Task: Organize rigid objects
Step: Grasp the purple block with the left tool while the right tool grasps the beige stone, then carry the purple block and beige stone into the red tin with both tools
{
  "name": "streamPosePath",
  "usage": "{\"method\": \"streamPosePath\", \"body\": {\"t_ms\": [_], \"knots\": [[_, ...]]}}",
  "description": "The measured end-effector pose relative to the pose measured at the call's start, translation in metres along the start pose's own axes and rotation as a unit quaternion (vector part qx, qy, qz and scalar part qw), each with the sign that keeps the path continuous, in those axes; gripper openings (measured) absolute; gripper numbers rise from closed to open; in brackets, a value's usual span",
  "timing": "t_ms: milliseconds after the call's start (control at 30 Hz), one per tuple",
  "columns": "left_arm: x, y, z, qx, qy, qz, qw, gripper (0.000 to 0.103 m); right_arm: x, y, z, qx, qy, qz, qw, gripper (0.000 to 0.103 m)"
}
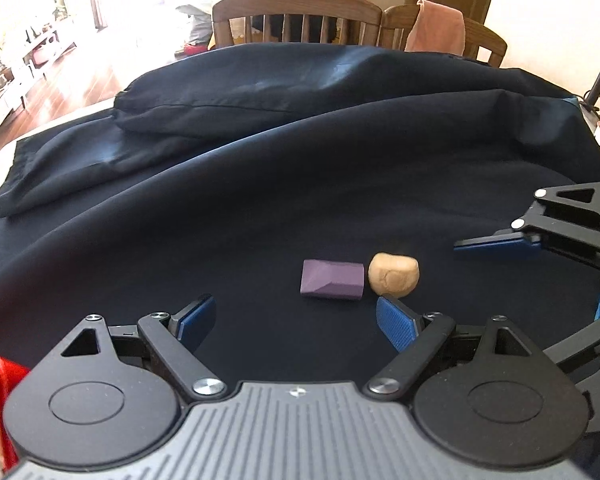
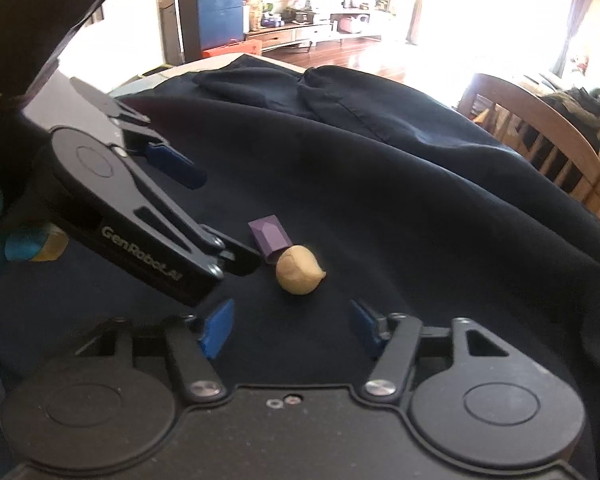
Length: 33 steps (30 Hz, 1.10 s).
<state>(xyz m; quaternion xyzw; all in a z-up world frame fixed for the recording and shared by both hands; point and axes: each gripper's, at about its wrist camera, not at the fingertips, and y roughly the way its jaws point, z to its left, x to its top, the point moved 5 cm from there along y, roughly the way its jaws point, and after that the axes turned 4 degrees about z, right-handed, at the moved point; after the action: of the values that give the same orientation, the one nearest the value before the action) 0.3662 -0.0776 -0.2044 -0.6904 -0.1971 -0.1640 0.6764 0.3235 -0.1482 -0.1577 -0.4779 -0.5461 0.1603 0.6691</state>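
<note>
Both my tongs stand released: left tongs [image 1: 296,322] at six o'clock of the purple block [image 1: 332,280], right tongs [image 2: 290,326] facing the tan lump [image 2: 299,274], ready to separate the pair.

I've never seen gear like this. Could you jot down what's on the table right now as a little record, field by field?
surface: dark cloth, rumpled at the far side
objects: purple block and tan lump, side by side, very close
left hand-held gripper: open, empty, just short of the block
right hand-held gripper: open, nothing between the pads, tan lump just ahead
behind the table: wooden chairs, one draped with a pink towel
</note>
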Motion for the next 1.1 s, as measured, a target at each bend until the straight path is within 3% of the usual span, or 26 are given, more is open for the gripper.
{"method": "streamPosePath", "body": {"t_ms": [367, 567, 700, 800, 900, 1100], "knots": [[0.011, 0.015, 0.003, -0.008, -0.008, 0.0, 0.9999, 0.087, 0.006, 0.016, -0.007, 0.021, -0.025, -0.019, 0.999, 0.04], [0.012, 0.015, 0.004, -0.012, 0.0, -0.006, 0.9999, 0.067, 0.006, 0.019, -0.006, 0.013, -0.058, -0.022, 0.998, 0.041], [0.013, 0.013, 0.003, -0.011, 0.004, -0.01, 0.9999, 0.045, 0.01, 0.021, -0.009, 0.01, -0.061, -0.028, 0.998, 0.04], [0.013, 0.012, 0.005, -0.008, 0.0, -0.01, 0.9999, 0.035, 0.011, 0.023, -0.009, 0.011, -0.058, -0.027, 0.998, 0.037], [0.012, 0.011, 0.008, -0.005, -0.002, -0.01, 0.9999, 0.035, 0.011, 0.024, -0.008, 0.005, -0.057, -0.028, 0.998, 0.03], [0.008, 0.004, 0.01, 0.002, -0.008, -0.011, 0.9999, 0.035, 0.009, 0.018, -0.008, 0.011, -0.034, -0.026, 0.999, 0.026]]}}
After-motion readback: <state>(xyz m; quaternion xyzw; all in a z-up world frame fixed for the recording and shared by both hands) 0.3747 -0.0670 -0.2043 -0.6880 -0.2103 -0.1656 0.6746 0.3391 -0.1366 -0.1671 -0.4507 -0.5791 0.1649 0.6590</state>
